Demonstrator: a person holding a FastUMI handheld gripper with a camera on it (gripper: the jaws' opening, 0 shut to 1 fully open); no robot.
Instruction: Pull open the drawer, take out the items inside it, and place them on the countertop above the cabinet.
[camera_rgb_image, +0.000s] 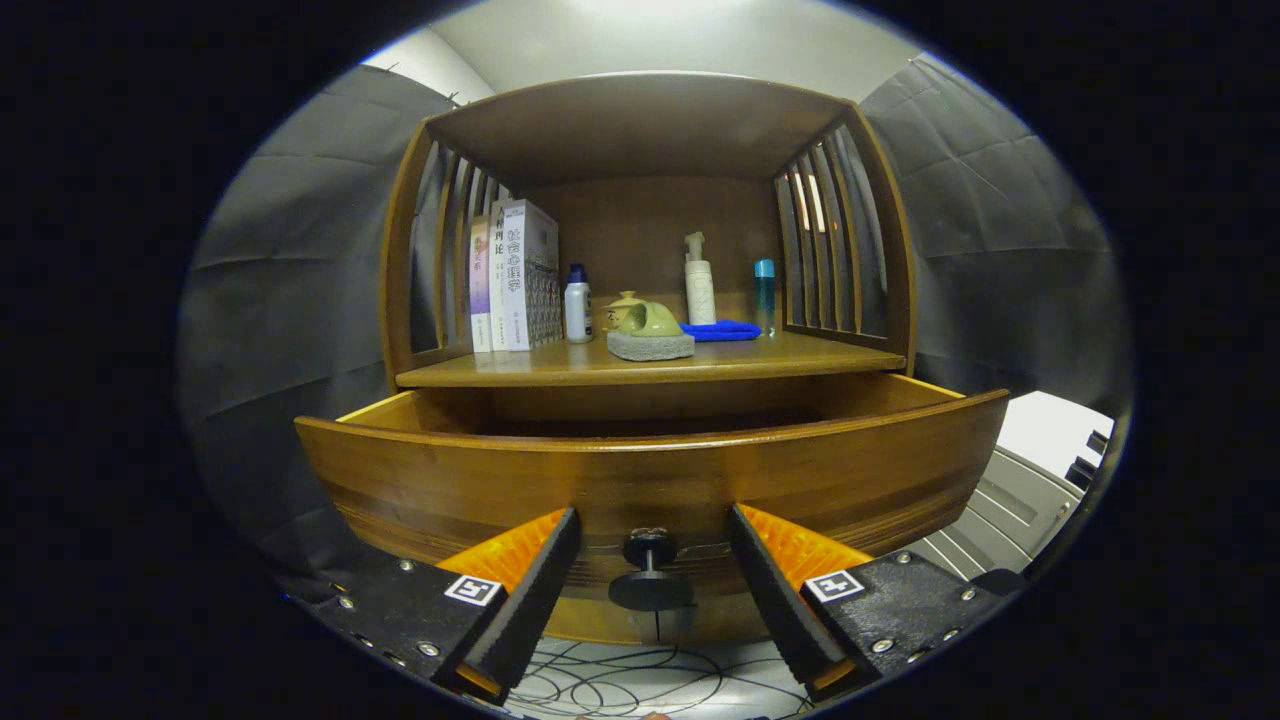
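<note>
Wooden cabinet (650, 130) fills my gripper view, with its drawer (650, 480) pulled out toward me and the curved front panel close ahead of the fingers. From this low angle I cannot see over the panel, so whatever lies in the drawer is hidden from me. A dark round knob (650, 585) sticks out from the front panel, and it sits between my two fingers without either one touching it. My gripper (652, 545) is spread wide, gripping nothing, with clear gaps on both sides of the knob.

Above the drawer I see the countertop (800, 358), a shelf closed in by slatted sides and a solid back. On it, from one slatted side to the other: a few upright books (515, 275), a small white bottle with a dark cap (577, 305), a green teapot (645, 315) resting on a grey stone-like block (650, 346), a white pump bottle (699, 285), a folded blue cloth (722, 330) just beside that pump bottle, and a slim teal bottle (765, 292). Below the drawer front, thin cables (620, 685) lie looped on a pale floor.
</note>
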